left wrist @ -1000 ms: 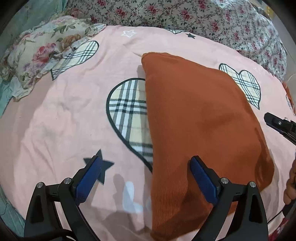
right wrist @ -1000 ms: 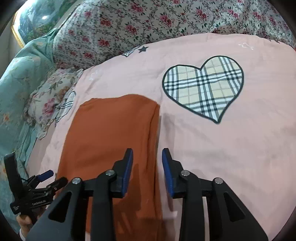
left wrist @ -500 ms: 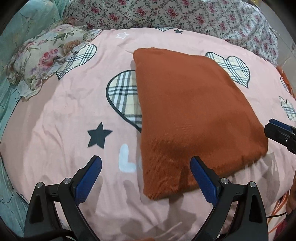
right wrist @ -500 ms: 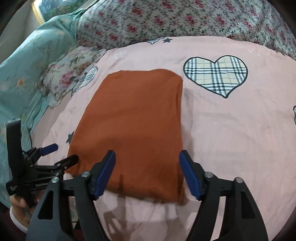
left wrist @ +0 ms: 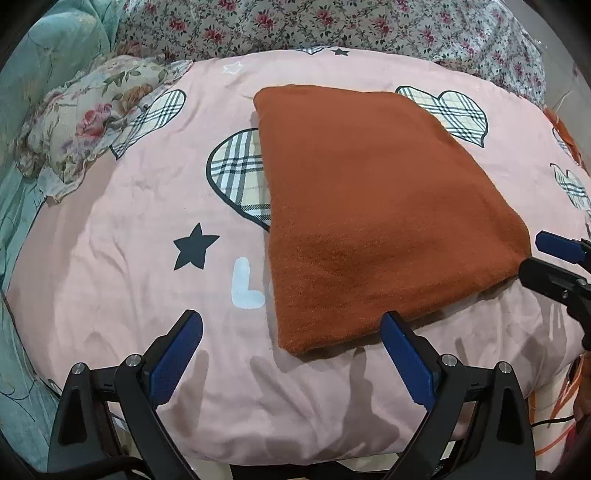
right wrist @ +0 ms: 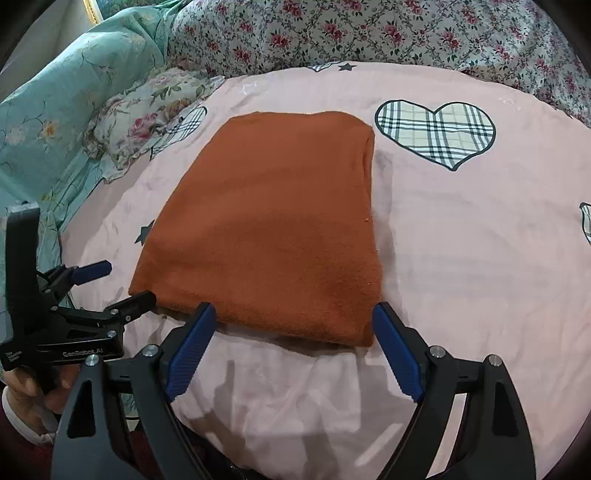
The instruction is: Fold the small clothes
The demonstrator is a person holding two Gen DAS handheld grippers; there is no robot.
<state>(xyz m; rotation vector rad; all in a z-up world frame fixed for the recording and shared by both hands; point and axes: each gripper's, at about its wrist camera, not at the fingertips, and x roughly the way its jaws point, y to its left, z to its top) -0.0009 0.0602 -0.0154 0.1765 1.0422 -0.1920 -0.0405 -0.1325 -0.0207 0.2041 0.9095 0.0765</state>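
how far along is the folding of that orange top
Done: the orange garment lies flat on the pink bedspread as a neat folded rectangle with layered edges on its right side. In hand: nothing; the left tool and right tool are both open just short of its near edge. Left: possibly one more fold, or setting it aside; no other loose clothes can be made out.

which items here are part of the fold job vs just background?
Job:
orange garment, folded flat
left gripper, open
right gripper, open

Background:
pink bedsheet
floral pillow
floral quilt
teal blanket
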